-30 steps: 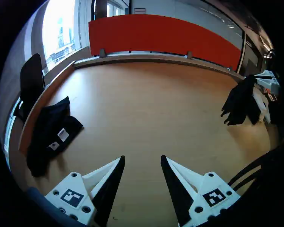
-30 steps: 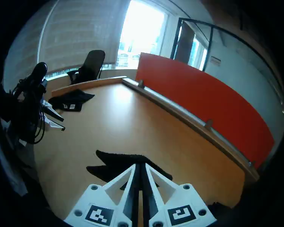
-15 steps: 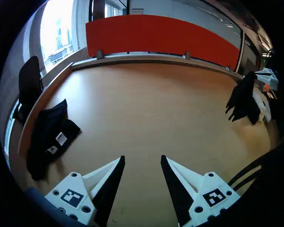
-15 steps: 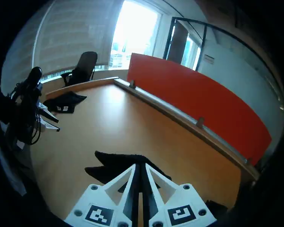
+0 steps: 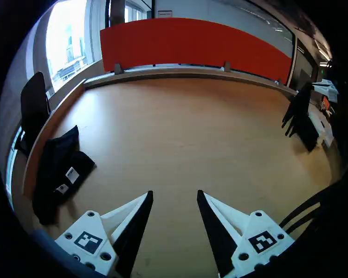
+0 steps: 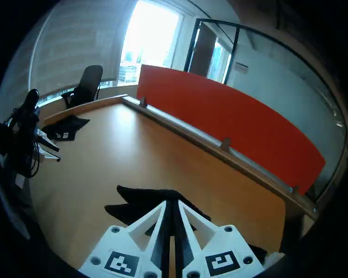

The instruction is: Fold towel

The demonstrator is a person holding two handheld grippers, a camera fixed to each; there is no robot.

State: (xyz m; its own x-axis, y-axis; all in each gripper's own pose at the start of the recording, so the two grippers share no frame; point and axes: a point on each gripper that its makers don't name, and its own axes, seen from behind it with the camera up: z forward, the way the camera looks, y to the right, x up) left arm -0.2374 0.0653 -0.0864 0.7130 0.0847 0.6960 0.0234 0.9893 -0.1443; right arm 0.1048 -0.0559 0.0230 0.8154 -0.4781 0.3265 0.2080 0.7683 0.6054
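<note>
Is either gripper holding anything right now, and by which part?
The right gripper is shut on the black towel, pinching a bunched part near its edge; which corner cannot be told. The left gripper is open, holding nothing.

black towel, red divider, tan table

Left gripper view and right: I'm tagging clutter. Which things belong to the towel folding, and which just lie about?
Job: black towel, pinched in the shut right claw; open left claw; wooden table.
Lying about: dark cloth pile with tags; office chair; red divider.
</note>
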